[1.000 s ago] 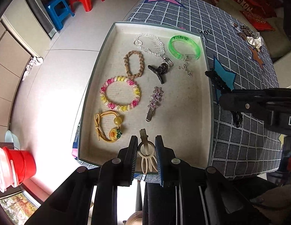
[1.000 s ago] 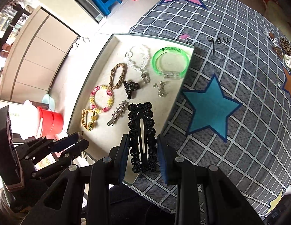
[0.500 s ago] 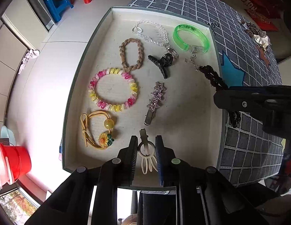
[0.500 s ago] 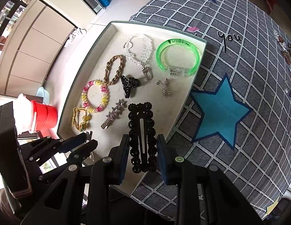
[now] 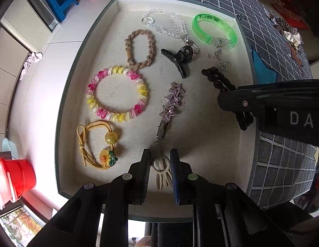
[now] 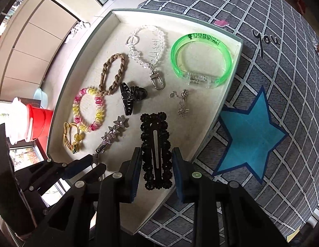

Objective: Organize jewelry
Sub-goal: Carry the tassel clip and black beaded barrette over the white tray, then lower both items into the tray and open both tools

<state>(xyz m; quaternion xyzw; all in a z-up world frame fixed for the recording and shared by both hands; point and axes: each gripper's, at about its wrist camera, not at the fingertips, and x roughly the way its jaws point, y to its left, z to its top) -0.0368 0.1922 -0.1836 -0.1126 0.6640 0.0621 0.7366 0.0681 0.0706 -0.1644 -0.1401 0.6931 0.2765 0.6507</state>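
A shallow cream tray (image 5: 192,135) (image 6: 202,123) lies on a grey checked cloth and holds several pieces of jewelry. My left gripper (image 5: 159,160) is shut on a cream hair clip (image 5: 162,171), low over the tray's near edge. My right gripper (image 6: 156,156) is shut on a black beaded snap clip (image 6: 156,142), just above the tray's right side. In the left wrist view the right gripper's black body (image 5: 272,105) and that black clip (image 5: 218,80) show at the right. In the right wrist view the left gripper (image 6: 93,165) sits at the lower left.
In the tray lie a green bangle (image 5: 213,30), clear bead chain (image 5: 165,23), brown braided tie (image 5: 141,49), pink-yellow coil tie (image 5: 117,93), yellow flower tie (image 5: 97,144), black claw clip (image 5: 179,57), star barrette (image 5: 170,107) and a small silver piece (image 5: 219,58). More jewelry (image 5: 287,30) lies on the cloth.
Both grippers have come down toward the tray, which looks larger now. The right gripper has shifted its black clip from over the tray's edge to inside it. Both grips are unchanged.
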